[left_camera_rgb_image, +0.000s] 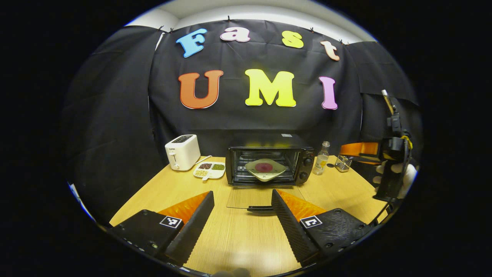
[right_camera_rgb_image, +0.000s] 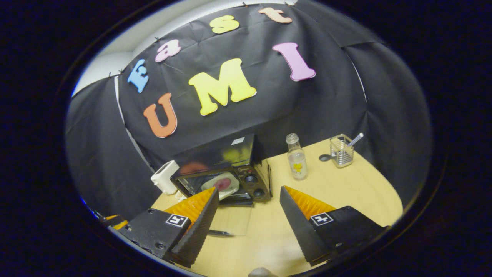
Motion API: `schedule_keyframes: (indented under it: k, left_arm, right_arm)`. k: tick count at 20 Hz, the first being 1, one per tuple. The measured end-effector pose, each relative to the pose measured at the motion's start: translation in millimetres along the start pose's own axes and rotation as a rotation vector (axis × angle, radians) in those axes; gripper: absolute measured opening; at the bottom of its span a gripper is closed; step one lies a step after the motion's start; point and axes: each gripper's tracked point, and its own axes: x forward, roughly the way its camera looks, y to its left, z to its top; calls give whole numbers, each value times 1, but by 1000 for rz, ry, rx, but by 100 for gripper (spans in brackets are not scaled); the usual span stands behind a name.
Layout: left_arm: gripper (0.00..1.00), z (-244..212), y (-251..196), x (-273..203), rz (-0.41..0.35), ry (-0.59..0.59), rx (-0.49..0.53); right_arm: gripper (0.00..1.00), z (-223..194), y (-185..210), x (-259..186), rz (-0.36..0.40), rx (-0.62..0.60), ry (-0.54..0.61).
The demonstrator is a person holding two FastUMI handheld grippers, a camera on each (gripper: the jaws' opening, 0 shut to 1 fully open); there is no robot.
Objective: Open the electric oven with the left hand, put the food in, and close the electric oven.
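The black electric oven [left_camera_rgb_image: 269,159] stands at the back of the wooden table with its glass door [left_camera_rgb_image: 253,197] folded down flat. A pale plate with a dark red piece of food [left_camera_rgb_image: 264,168] sits on the rack inside. My left gripper [left_camera_rgb_image: 243,209] is open, low over the table just in front of the door's handle [left_camera_rgb_image: 260,209], holding nothing. In the right gripper view the oven [right_camera_rgb_image: 226,173] is left of centre with the plate [right_camera_rgb_image: 222,184] inside, and my right gripper [right_camera_rgb_image: 250,215] is open and empty. That right gripper [left_camera_rgb_image: 392,161], held by a gloved hand, is raised at the far right.
A white toaster [left_camera_rgb_image: 182,152] and a white divided dish [left_camera_rgb_image: 209,170] stand left of the oven. A small clear bottle [left_camera_rgb_image: 321,158] and a glass holder [left_camera_rgb_image: 343,162] stand to its right. The table's front edge curves near my fingers.
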Motion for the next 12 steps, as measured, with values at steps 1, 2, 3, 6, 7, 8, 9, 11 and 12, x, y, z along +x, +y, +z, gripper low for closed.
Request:
schedule_keyframes:
  k: [1, 2, 3, 6, 7, 8, 9, 11, 12]
  left_arm:
    - [96, -1, -6, 1, 8, -2, 5]
    - [96, -4, -14, 3, 16, 3, 8]
    - [96, -9, -19, 3, 31, 19, 9]
    - [96, -24, -41, 5, 55, 54, 45]
    - [95, -32, -46, 7, 62, 67, 59]
    - [96, -39, -53, 12, 65, 73, 64]
    - [96, -47, -59, 17, 62, 91, 67]
    - [97, -60, -71, 27, 44, 111, 58]
    - [97, -67, -76, 36, 35, 118, 60]
  right_arm:
    - [100, 4, -14, -17, -18, -46, -14]
    - [100, 9, -30, -31, -33, -91, -32]
    - [100, 13, -43, -45, -46, -138, -36]
    - [100, 21, -65, -95, -27, -253, -55]
    - [100, 22, -72, -109, -23, -271, -57]
    - [100, 23, -80, -121, -20, -284, -61]
    - [100, 24, -86, -131, -26, -291, -58]
    - [100, 29, -98, -143, -42, -286, -61]
    - [100, 33, -100, -146, -46, -274, -65]
